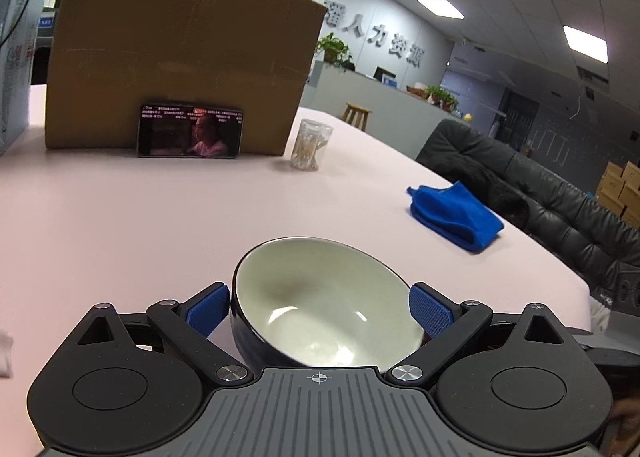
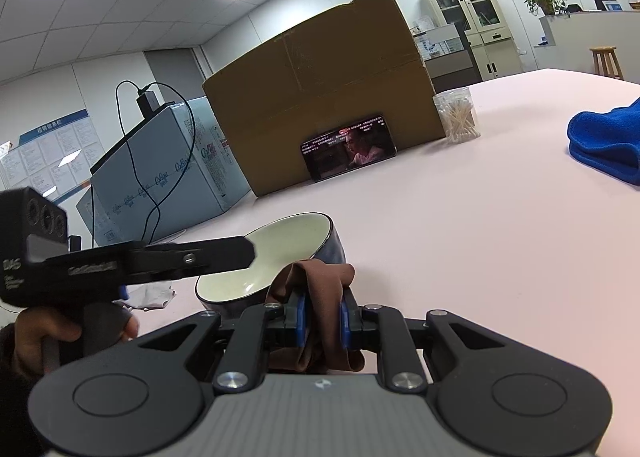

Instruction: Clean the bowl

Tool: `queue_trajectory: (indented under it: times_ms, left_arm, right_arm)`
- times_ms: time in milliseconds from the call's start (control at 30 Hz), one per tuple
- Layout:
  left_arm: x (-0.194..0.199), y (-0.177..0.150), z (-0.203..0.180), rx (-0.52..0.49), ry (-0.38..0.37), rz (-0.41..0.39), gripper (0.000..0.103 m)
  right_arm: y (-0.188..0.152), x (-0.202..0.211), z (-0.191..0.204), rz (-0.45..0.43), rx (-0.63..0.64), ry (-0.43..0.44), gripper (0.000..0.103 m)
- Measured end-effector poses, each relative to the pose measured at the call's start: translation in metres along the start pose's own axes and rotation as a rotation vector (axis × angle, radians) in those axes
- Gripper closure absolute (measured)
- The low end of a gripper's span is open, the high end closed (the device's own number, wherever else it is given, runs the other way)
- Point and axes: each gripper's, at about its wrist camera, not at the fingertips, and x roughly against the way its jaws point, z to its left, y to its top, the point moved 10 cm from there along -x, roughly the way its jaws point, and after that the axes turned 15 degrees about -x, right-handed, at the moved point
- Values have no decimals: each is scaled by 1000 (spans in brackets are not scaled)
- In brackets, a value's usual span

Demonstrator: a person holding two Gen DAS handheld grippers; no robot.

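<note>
A bowl (image 1: 320, 297), dark blue outside and cream inside, is tilted between the pads of my left gripper (image 1: 320, 309), which is shut on its sides and holds it just above the pink table (image 1: 160, 225). A faint brown smear shows inside it. In the right wrist view the bowl (image 2: 276, 253) sits just ahead and to the left, with the left gripper's body (image 2: 140, 261) reaching in from the left. My right gripper (image 2: 323, 317) is shut on a brown cloth (image 2: 320, 281), which hangs right beside the bowl's rim.
A big cardboard box (image 1: 180, 57) stands at the back with a phone (image 1: 190, 135) leaning on it. A jar of cotton swabs (image 1: 310, 145) and a folded blue cloth (image 1: 456, 213) lie to the right. A grey box with a cable (image 2: 160, 177) stands to the left. A black sofa (image 1: 540, 197) is beyond the table's right edge.
</note>
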Motion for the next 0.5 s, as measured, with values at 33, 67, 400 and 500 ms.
queue_trajectory:
  times_ms: [33,67,400,500]
  left_arm:
    - [-1,0,0,-3,2,2,5]
    - [-3,-1,-1,-6,3,5,5]
    - [15,-13,-16,-57,26,14,5]
    - [16,-16,-18,-73,34,0,5]
  right_arm:
    - [0,-1,0,1,2,2,84]
    - [1,-1,0,2,4,5,84]
    - [9,-4,-5,1,22,-29,85]
    - [10,-5,-7,3,7,-29,85]
